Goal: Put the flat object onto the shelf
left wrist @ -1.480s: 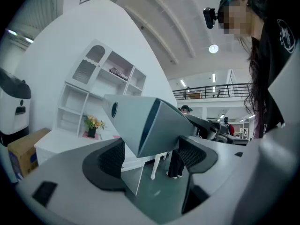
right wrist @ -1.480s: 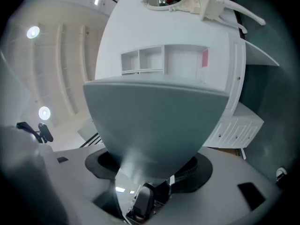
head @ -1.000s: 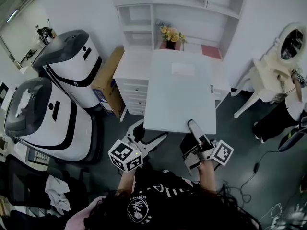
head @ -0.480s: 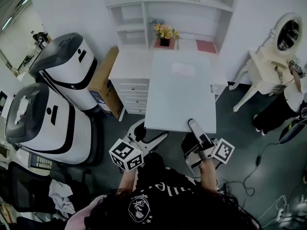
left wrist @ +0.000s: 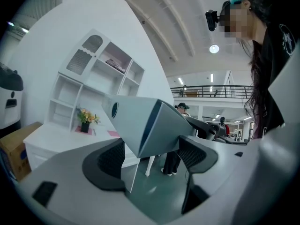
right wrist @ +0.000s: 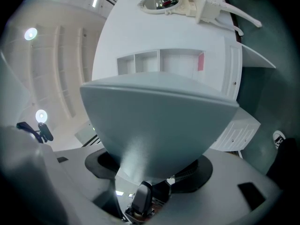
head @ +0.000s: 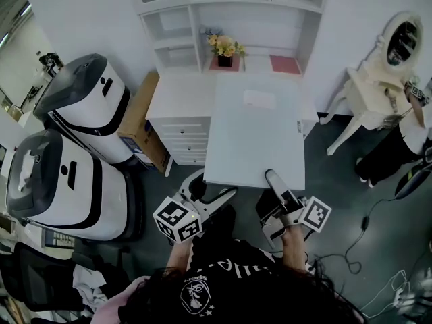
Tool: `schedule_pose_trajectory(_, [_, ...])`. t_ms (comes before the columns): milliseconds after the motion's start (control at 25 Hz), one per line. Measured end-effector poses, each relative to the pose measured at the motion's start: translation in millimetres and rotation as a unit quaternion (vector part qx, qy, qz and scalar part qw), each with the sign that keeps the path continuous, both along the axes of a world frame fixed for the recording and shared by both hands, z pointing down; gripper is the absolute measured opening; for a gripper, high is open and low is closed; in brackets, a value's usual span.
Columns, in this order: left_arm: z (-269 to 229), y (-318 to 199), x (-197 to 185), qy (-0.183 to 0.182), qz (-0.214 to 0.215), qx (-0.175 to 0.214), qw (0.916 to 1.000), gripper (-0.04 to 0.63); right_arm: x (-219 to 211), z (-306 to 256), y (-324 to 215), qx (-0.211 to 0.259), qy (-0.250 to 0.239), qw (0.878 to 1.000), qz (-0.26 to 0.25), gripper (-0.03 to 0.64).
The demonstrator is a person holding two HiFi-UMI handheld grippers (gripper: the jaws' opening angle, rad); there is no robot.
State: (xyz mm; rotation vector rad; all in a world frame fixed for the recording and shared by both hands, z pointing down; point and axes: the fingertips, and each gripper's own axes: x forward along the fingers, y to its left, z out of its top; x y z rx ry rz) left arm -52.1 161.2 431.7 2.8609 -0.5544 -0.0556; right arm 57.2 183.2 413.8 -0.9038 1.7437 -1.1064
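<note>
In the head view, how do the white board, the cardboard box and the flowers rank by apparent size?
1. white board, though it is held nearer the camera, which enlarges it
2. cardboard box
3. flowers

Black top point(head: 226, 275) with white print, possibly a skull; long dark hair point(head: 283, 302). Left hand-held gripper point(head: 212, 187) and right hand-held gripper point(head: 270, 193): grey, black-and-white marker cubes point(head: 177, 219) rearward.

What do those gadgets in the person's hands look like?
The left tongs and right tongs are pale grey with dark ribbed pads. Each carries a white cube with black square markers. The person wears a black printed top.
</note>
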Motion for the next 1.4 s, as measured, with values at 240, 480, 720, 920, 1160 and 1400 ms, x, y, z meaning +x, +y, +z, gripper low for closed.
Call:
schedule_pose_trajectory(240, [8,-55,12,0.007,0.009,-0.011,0.9999,0.373,12,8,-54,-0.013,0.0,1.0,0.005,0.313])
schedule_pose_trajectory(480, [2,-139,30,0.016,0.019,-0.016,0.9996,0.373,29,3,-135,-0.019,0.006,1.0,0.012,0.313])
schedule_pose_trajectory(720, [-12,-217,44,0.021,0.036,-0.011,0.9991,0.373,42,-11,-210,-0.015,0.009,1.0,0.022,0.313])
schedule_pose_trajectory(920, [-12,-274,51,0.023,0.044,-0.017,0.9987,0.373,48,-12,-266,-0.022,0.01,0.999,0.027,0.313])
schedule_pose_trajectory(1160, [-9,-334,54,0.028,0.051,-0.024,0.998,0.373,50,-8,-323,-0.035,0.011,0.999,0.032,0.313])
schedule_pose_trajectory(1400, [-9,-376,53,0.037,0.066,-0.025,0.9969,0.373,46,-9,-362,-0.039,0.016,0.998,0.043,0.313])
